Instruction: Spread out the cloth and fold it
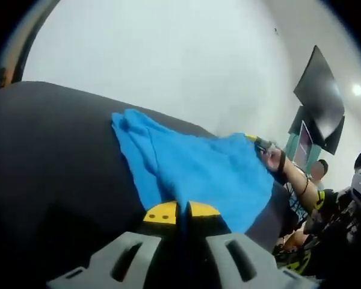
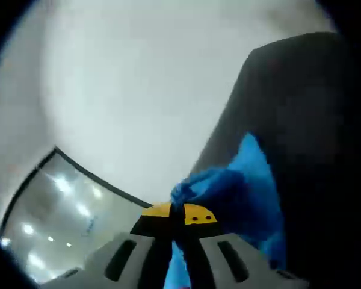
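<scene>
A blue cloth (image 1: pixel 192 171) lies spread over a dark table (image 1: pixel 54 162) in the left gripper view, with one corner bunched at the far left. My left gripper (image 1: pixel 182 212) is shut on the cloth's near edge, its yellow-tipped jaws pressed together. At the cloth's far right corner the other gripper (image 1: pixel 262 145) holds it, a person's hand behind it. In the right gripper view my right gripper (image 2: pixel 178 212) is shut on a bunched fold of the blue cloth (image 2: pixel 240 186), which hangs beside the dark table (image 2: pixel 313 120).
A white wall (image 1: pixel 168 54) stands behind the table. Dark panels (image 1: pixel 319 96) hang at the right, with a person (image 1: pixel 319 174) near them. In the right gripper view a ceiling with lights (image 2: pixel 54 211) shows at the lower left.
</scene>
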Tool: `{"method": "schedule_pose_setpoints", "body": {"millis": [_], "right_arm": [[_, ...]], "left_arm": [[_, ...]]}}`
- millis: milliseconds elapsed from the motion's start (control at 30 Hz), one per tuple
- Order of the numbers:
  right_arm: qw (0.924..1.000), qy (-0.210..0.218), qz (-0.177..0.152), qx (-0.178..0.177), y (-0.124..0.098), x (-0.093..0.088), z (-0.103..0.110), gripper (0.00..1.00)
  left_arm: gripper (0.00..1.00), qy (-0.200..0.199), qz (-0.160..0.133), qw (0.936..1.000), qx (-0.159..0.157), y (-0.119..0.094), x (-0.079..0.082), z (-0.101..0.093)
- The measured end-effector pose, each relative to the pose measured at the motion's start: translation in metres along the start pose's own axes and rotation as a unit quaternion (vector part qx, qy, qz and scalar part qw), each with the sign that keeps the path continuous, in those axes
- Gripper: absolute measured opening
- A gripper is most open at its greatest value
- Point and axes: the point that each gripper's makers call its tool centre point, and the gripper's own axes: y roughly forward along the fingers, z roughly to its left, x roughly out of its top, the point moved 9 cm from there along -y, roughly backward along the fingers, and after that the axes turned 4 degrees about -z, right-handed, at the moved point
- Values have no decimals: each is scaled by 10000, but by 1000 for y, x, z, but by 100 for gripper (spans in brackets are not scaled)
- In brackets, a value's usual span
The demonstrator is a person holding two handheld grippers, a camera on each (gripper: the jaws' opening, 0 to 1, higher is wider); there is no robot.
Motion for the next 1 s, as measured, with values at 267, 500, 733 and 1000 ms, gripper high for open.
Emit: {"method": "schedule_pose_setpoints", "body": {"millis": [267, 500, 733, 1000], "right_arm": [[9529, -2681, 274, -1388, -25, 16, -14, 4], [9223, -3594, -64, -1421, -36, 22, 6, 12], [9358, -3275, 214, -1290, -25, 1, 11, 23], [9284, -3543, 748, -835, -4, -27, 18, 3]], "left_arm": [[5, 8, 4, 10000, 2, 0, 0, 1], [5, 58, -6, 10000, 18, 0, 0, -1], [5, 55, 6, 10000, 8, 0, 0, -1], [5, 104, -8, 9999, 38, -1, -1, -1]]}}
